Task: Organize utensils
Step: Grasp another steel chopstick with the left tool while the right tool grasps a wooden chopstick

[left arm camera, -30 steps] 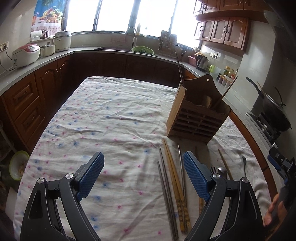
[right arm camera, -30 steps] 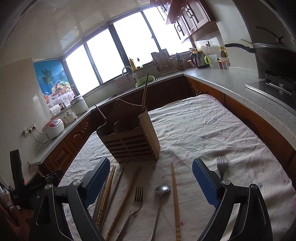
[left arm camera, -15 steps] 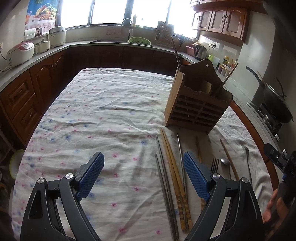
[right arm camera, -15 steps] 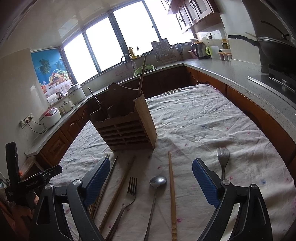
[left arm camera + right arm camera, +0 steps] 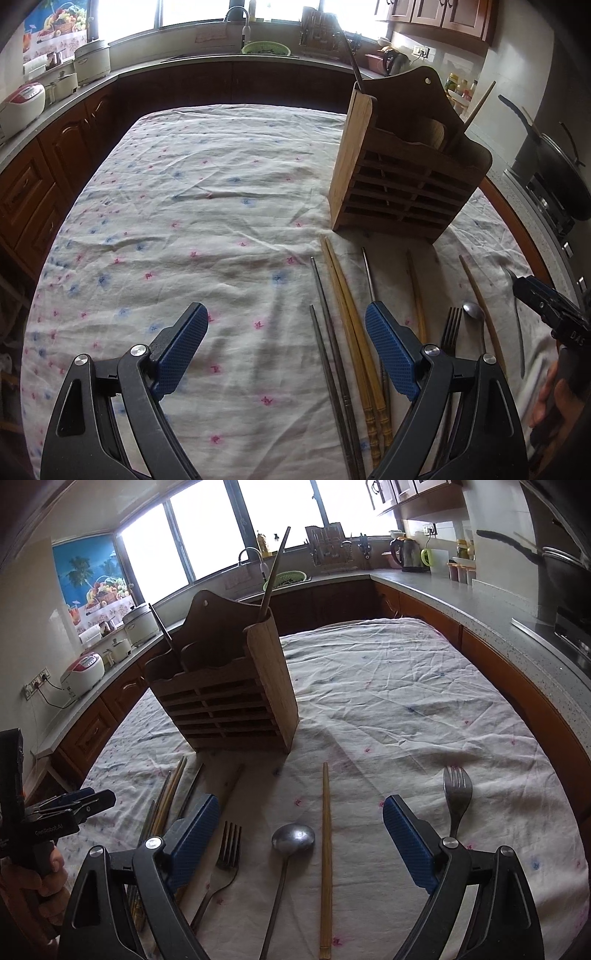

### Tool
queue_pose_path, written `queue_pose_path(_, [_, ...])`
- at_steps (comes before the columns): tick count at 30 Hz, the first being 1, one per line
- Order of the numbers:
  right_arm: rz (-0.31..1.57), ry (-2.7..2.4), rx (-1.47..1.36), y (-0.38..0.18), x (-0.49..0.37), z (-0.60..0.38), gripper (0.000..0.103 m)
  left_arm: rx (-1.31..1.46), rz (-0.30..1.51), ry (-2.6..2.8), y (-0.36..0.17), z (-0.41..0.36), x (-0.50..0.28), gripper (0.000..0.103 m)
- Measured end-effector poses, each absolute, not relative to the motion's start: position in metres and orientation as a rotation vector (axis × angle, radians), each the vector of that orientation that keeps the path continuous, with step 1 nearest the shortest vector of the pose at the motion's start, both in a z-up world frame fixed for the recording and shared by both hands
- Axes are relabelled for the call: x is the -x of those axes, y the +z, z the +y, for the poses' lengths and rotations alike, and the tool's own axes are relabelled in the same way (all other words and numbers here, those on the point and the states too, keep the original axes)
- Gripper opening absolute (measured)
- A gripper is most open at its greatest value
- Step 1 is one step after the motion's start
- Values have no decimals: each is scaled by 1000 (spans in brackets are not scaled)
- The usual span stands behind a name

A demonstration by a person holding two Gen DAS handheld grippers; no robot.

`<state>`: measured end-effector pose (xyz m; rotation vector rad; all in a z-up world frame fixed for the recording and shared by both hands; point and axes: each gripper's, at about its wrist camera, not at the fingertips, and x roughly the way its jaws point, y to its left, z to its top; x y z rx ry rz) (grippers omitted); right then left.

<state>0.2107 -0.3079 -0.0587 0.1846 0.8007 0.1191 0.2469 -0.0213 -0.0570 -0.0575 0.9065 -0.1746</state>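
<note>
A wooden utensil holder [image 5: 402, 181] stands upright on the floral tablecloth [image 5: 184, 206]; it also shows in the right wrist view [image 5: 229, 690], with chopsticks standing in it. Loose utensils lie in front of it: metal chopsticks [image 5: 328, 343], a wooden chopstick pair [image 5: 351, 321], a fork [image 5: 225, 856], a spoon [image 5: 291, 840], a single wooden chopstick [image 5: 325, 849] and a second fork [image 5: 456, 794]. My left gripper [image 5: 286, 347] is open and empty above the cloth, left of the chopsticks. My right gripper [image 5: 301, 845] is open and empty, with the spoon and single chopstick between its fingers.
Dark wood cabinets and a grey counter [image 5: 461, 594] ring the table. A wok [image 5: 554, 173] sits on the stove at right. Rice cookers [image 5: 22, 103] stand at left, a sink with a green basket [image 5: 264, 48] at the back. The cloth's left half holds no objects.
Both grippers have tilted down and moved lower toward the table; the utensils and holder now look nearer. Nothing was taken hold of. Both grippers stay open.
</note>
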Motion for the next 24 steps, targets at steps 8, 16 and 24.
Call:
queue_pose_path(8, [866,103,-160,-72,-239,-313,65,20,941,-186,-65,-34,-277,69])
queue_pose_path(16, [905,96,-145,-83,-256,-316,44,-4,1005,-209,-82,-47,-300,50])
queue_pose_path(24, [964,84,-93,-105,-271,-316,31,-96,1035,-213,-99,-66,-309,27])
